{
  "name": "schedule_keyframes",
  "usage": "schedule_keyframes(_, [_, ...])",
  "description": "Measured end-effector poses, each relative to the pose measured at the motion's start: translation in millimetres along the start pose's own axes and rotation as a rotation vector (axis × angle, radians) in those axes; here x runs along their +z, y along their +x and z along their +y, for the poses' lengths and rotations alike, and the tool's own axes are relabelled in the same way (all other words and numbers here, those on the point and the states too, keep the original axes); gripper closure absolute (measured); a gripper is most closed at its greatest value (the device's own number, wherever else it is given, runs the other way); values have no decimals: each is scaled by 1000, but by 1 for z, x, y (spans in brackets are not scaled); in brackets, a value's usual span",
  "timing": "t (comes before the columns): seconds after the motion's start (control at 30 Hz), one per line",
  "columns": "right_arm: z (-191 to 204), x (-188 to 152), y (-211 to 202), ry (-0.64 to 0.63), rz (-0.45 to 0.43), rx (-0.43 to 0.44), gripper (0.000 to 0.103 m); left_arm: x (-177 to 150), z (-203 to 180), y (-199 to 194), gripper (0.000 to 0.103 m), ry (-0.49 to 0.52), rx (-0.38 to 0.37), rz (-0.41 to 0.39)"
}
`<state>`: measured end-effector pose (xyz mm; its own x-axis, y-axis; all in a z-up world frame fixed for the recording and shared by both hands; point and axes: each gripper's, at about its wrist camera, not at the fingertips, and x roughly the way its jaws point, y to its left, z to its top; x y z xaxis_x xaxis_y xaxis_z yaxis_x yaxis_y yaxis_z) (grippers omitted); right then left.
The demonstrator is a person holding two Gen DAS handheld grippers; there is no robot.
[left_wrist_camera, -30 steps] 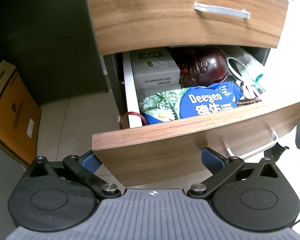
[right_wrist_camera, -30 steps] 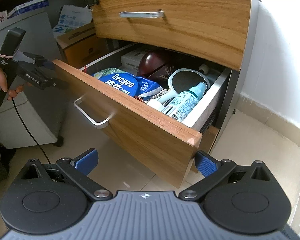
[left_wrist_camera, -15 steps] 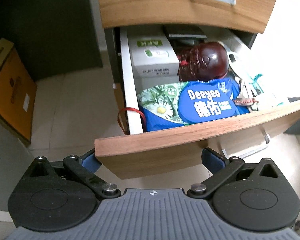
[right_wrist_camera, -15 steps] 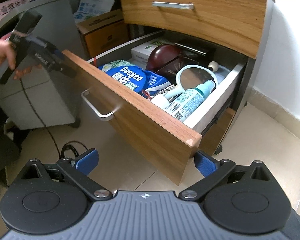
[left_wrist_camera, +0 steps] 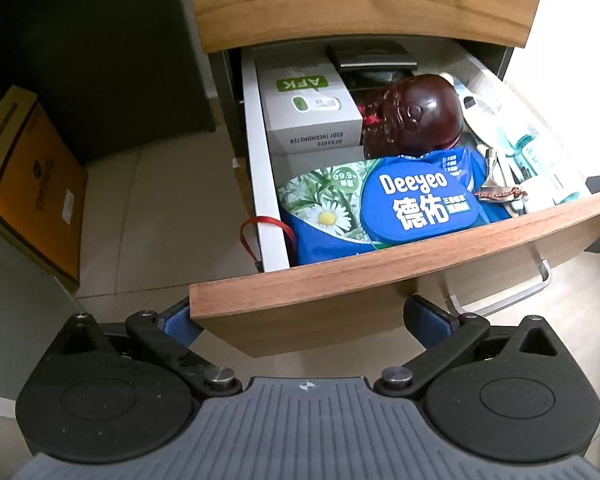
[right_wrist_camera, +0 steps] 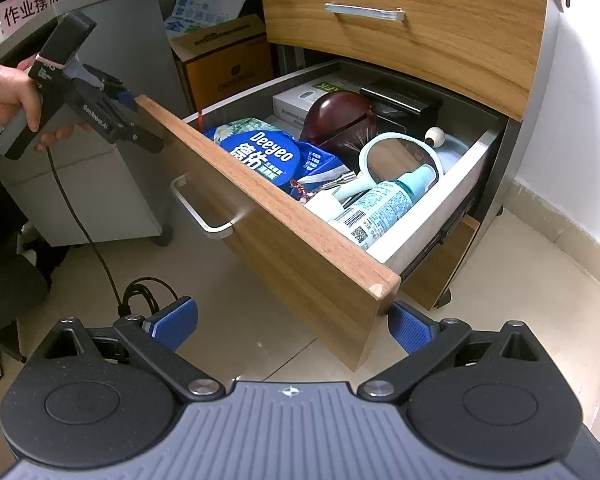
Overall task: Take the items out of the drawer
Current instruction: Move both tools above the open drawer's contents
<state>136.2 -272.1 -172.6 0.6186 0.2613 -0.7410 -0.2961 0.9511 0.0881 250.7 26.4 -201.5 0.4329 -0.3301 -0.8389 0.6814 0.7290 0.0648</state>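
Drawer (right_wrist_camera: 284,216) contents are seen with the middle drawer pulled out: a blue Deeyeo wipes pack (left_wrist_camera: 416,204) at the front, a white thermometer box (left_wrist_camera: 312,112) behind. The left tool (left_wrist_camera: 304,320) is held agape at the drawer's front, the right tool (right_wrist_camera: 292,326) likewise spread, empty.

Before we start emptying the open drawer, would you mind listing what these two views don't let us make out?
- Drawer floor: both views, covered by the wipes pack and other clutter.
- Black case at the back: left wrist view, partly under the upper drawer.
- Spray bottle: left wrist view, washed out by glare; its label print is too small in the right wrist view.
- Left tool tips: right wrist view, behind the drawer front.
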Motion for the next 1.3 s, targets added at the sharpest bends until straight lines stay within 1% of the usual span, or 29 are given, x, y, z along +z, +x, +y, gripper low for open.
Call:
schedule_keyframes(0.1, [7,3,0,-85,-21,-41,2,1,-4,6,0,-9,20,20])
schedule_keyframes(0.13, [8,5,0,-95,-25,-50,2,4,-7,6,0,-5,36,21])
schedule_keyframes(0.23, [3,10,0,-67,-36,-61,2,0,-9,8,0,-12,50,16])
schedule_keyframes(0.37, [-8,15,1,-10,-52,-73,3,-5,2,14,0,-159,11,48])
schedule_keyframes(0.43, [-11,16,2,4,-57,-78,3,-8,7,19,0,-220,7,59])
schedule_keyframes(0.57, [-12,18,7,10,-52,-66,3,-14,2,27,0,-291,-28,131])
schedule_keyframes(0.63, [-10,19,10,0,-44,-55,3,-13,-5,26,0,-285,-24,136])
schedule_keyframes(0.73, [-7,18,14,-21,-31,-32,5,-7,-20,21,0,-250,17,162])
schedule_keyframes(0.83, [-2,18,17,-42,-20,-3,5,-3,-34,7,0,-212,-1,143])
schedule_keyframes(0.9, [0,18,18,-53,-16,-1,5,1,-41,-2,0,-194,-14,131])
schedule_keyframes(1.0, [-3,18,16,-25,-26,19,5,8,-47,-20,0,-232,23,120])
schedule_keyframes(1.1, [-4,18,15,-16,-26,37,5,18,-51,-41,0,-284,8,71])
schedule_keyframes(1.2, [-2,17,16,-41,-16,45,5,29,-58,-55,0,-270,23,20])
schedule_keyframes(1.3, [-1,16,15,-51,-7,52,5,41,-63,-62,0,-250,53,-18])
